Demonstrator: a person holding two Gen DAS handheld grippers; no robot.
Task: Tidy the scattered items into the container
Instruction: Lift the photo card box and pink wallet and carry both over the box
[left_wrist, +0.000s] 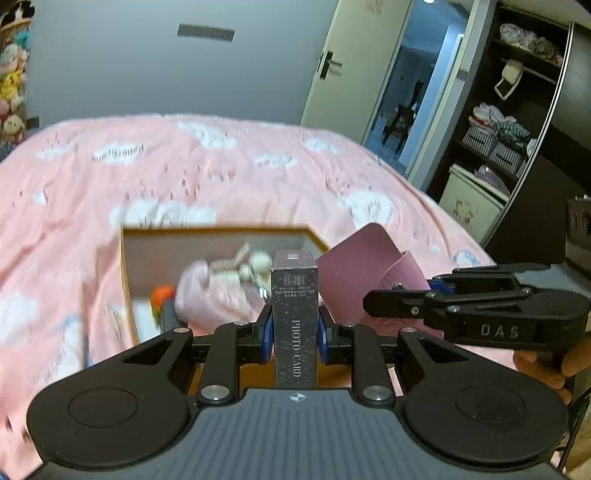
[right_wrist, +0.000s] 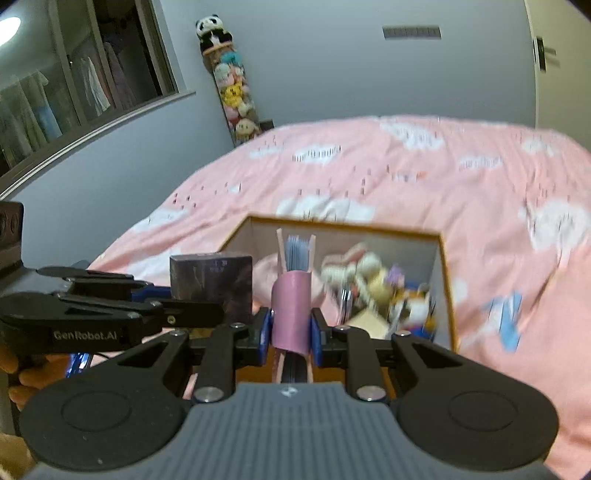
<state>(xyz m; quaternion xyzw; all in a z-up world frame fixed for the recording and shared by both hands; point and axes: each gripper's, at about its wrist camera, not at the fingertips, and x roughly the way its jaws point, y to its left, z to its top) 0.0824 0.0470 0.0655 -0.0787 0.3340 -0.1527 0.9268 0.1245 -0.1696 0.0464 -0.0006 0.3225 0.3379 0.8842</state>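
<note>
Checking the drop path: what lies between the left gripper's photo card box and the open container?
Nothing: in the left wrist view the photo card box is directly in front of the container, with no other object between them.

"PHOTO CARD" on box (left_wrist: 294, 325); "DAS", "GenRobot.AI" on grippers.

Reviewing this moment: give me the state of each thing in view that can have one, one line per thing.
left gripper: shut on the photo card box
photo card box: held upright, above the near edge of the box
right gripper: shut on the pink wallet
pink wallet: held, strap fastened round it, blue cards showing at its top
cardboard box: open on the bed, already holding toys and small items
door: open
</note>
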